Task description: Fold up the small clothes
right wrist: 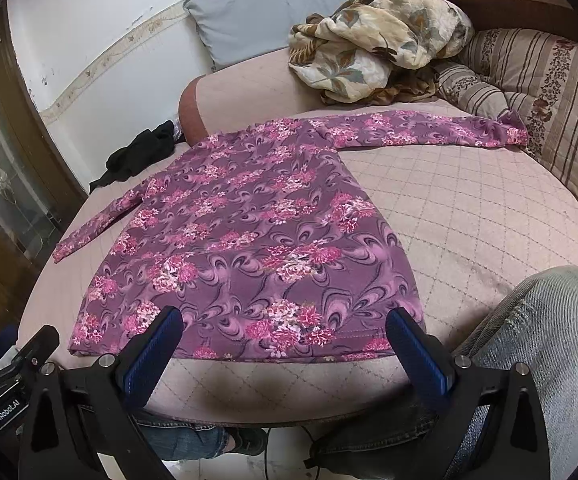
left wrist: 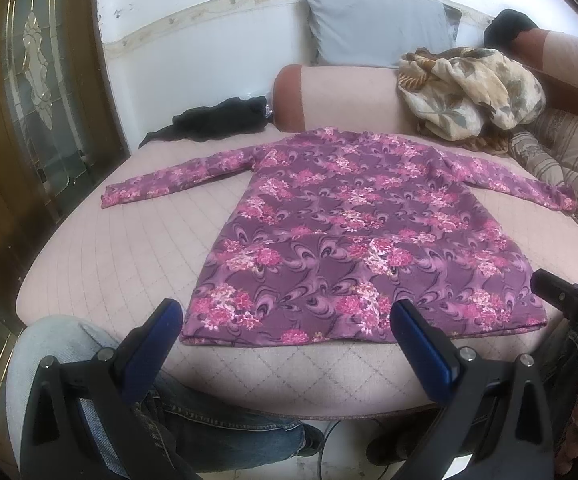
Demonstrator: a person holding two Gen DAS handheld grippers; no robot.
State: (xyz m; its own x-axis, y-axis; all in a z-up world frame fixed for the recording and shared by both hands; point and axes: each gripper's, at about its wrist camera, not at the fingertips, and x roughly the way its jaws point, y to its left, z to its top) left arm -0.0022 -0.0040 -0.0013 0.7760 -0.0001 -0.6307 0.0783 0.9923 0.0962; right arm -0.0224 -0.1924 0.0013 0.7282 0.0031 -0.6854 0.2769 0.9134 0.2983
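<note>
- The jaws of the left gripper [left wrist: 287,314] are held wide apart with nothing between them, above the hem of the floral top [left wrist: 353,232].
- The jaws of the right gripper [right wrist: 285,322] are likewise spread and empty over that hem.
- The purple, pink-flowered top is laid flat on the quilted pink mattress [left wrist: 101,252], sleeves stretched out.
- Only the right view takes in the striped cushion [right wrist: 537,80] fully; a "GenRobot.AI" label is read there.
- A crumpled beige cloth [left wrist: 469,92], a black garment [left wrist: 217,118] and a grey pillow [left wrist: 373,24] are seen beyond.
</note>
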